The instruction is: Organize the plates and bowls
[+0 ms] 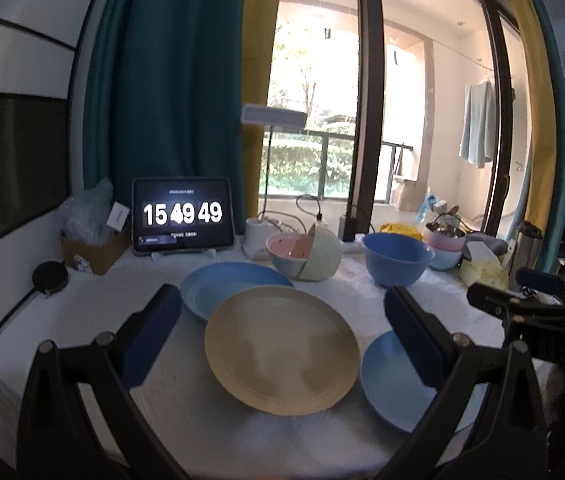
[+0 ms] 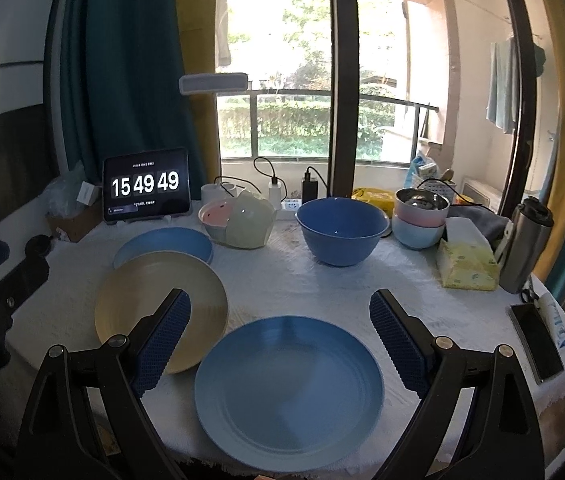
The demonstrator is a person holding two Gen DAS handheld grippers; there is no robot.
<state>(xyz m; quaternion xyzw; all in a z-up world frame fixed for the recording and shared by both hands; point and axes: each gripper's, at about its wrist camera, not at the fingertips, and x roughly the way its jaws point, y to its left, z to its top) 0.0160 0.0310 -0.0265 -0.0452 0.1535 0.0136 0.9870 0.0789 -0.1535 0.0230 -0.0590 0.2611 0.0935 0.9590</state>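
On a cloth-covered worktop (image 2: 302,280), a tablet (image 2: 145,185) reading 15 49 49 stood at the far left beside a cardboard box (image 1: 94,246) stuffed with plastic wrap. A beige plate (image 2: 154,304) overlapped the rim of a blue plate (image 2: 166,242) behind it; a second blue plate (image 2: 288,392) lay empty near the front edge. Further back, a pink bowl (image 2: 218,214) and a tilted cream bowl (image 2: 252,220) nested together, an empty deep blue bowl (image 2: 342,230) sat alone, and a steel bowl (image 2: 422,202) topped a stack of bowls (image 2: 418,226). A tissue pack (image 2: 468,268) and flask (image 2: 526,244) crowded the right edge. The left gripper (image 1: 282,320) and right gripper (image 2: 280,316) hovered above the plates, jaws spread and holding nothing, bare cloth between plates and bowls.
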